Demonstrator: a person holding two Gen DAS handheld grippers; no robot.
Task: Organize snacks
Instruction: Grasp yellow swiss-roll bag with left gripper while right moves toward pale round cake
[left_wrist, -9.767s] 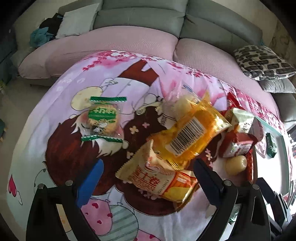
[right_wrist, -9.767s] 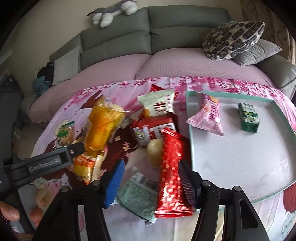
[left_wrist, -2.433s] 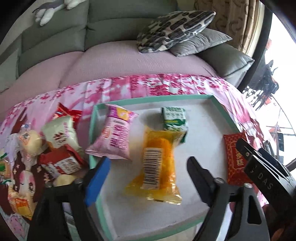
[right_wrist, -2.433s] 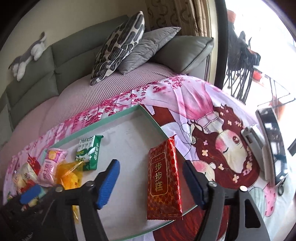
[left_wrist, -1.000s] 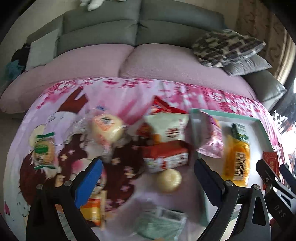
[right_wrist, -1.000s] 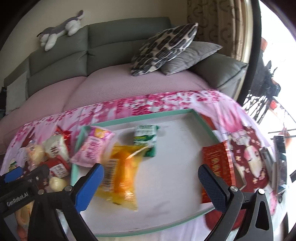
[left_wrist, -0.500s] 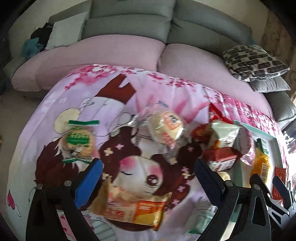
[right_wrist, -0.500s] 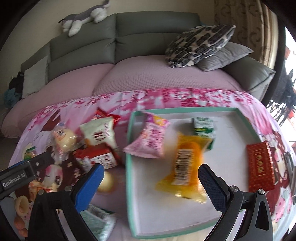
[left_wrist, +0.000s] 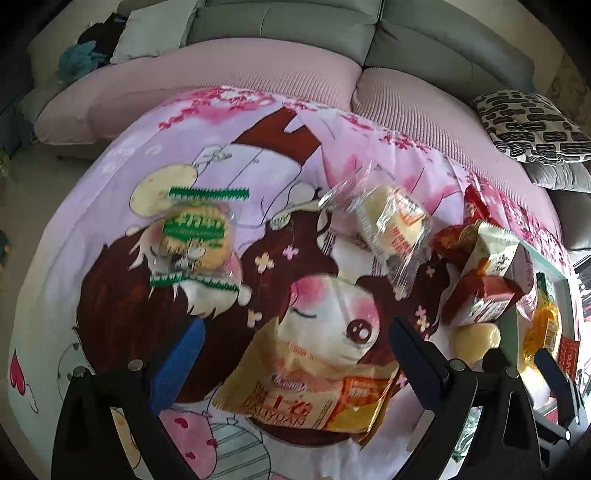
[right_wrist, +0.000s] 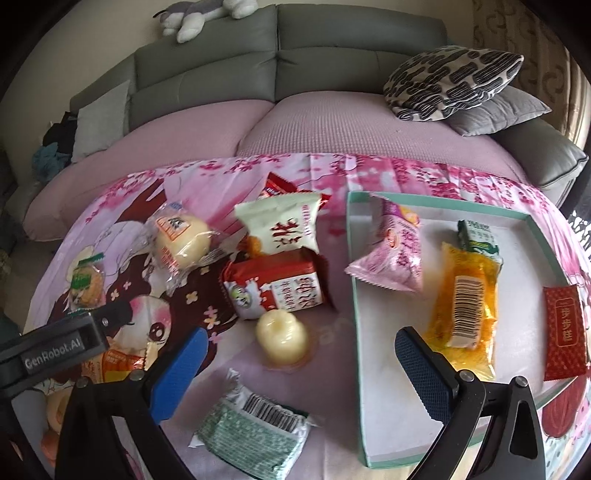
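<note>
Since half a second ago both views have swung leftward: the left tool (left_wrist: 295, 350) now hangs over the yellow-and-orange cake packet (left_wrist: 310, 387), which has drawn up between its fingers, and the right tool (right_wrist: 297, 363) has shifted from the tray (right_wrist: 354, 332) toward the loose snacks.

Snacks in tray: pink packet (right_wrist: 397, 251) at the near-left corner region; green carton (right_wrist: 478, 236) beside the top of the yellow barcode packet (right_wrist: 463, 314); red flat packet (right_wrist: 563, 332) at the tray's right edge.

Snacks loose on the bench: white packet with red characters (right_wrist: 284, 225), lying over a red packet (right_wrist: 275, 186); red-and-white milk-print packet (right_wrist: 277, 290) just below it; pale round jelly cup (right_wrist: 282, 334) near that; clear-wrapped round bun (right_wrist: 181, 240) to the left; green-printed biscuit packet (left_wrist: 195, 236) well apart at far left; green-white barcode packet (right_wrist: 255, 432) nearest the right tool.

Left tool: fingers apart, nothing between the pads; cake packet lies below them on the cloth.
Right tool: fingers apart, empty, straddling the tray's left wall and the jelly cup area.

Surroundings: cartoon-print pink cloth (left_wrist: 258, 147) over the bench; grey sofa (right_wrist: 258, 66) with pink seat cover behind; patterned cushion (right_wrist: 450, 77); plush toy (right_wrist: 203, 11) on the sofa back.
</note>
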